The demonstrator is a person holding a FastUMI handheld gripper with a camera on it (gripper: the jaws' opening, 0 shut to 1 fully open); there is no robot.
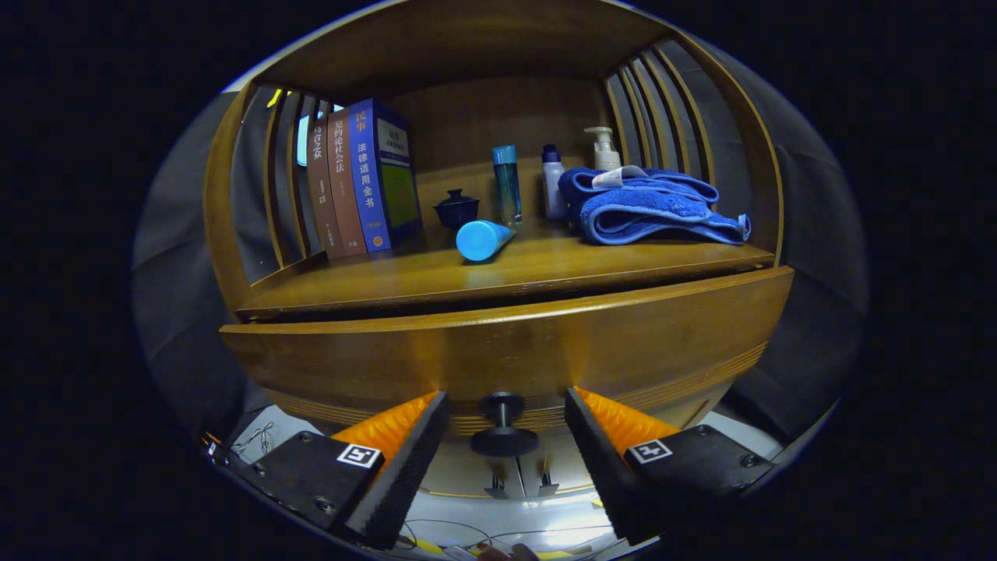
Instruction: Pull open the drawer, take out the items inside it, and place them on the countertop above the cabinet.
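Between fingers of hand-held gripper [505,425], drawer knob [504,425] sits dead ahead, stem pointing straight back at camera; fingers spread wide, each clear of knob, not pinching it; drawer front [506,351] stands slightly forward of worktop [498,276] edge, narrow dark gap between, inside hidden; on worktop beyond: lying blue tube [481,238], books [362,183], folded blue towel [650,206]; either pull or push-back stage fits.

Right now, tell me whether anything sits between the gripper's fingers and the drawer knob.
Nothing visible does. The gripper is open, its fingers flanking the dark knob on the drawer front, with clear gaps on both sides. The drawer looks only slightly out beneath the countertop, where books, bottles and a blue towel stand.
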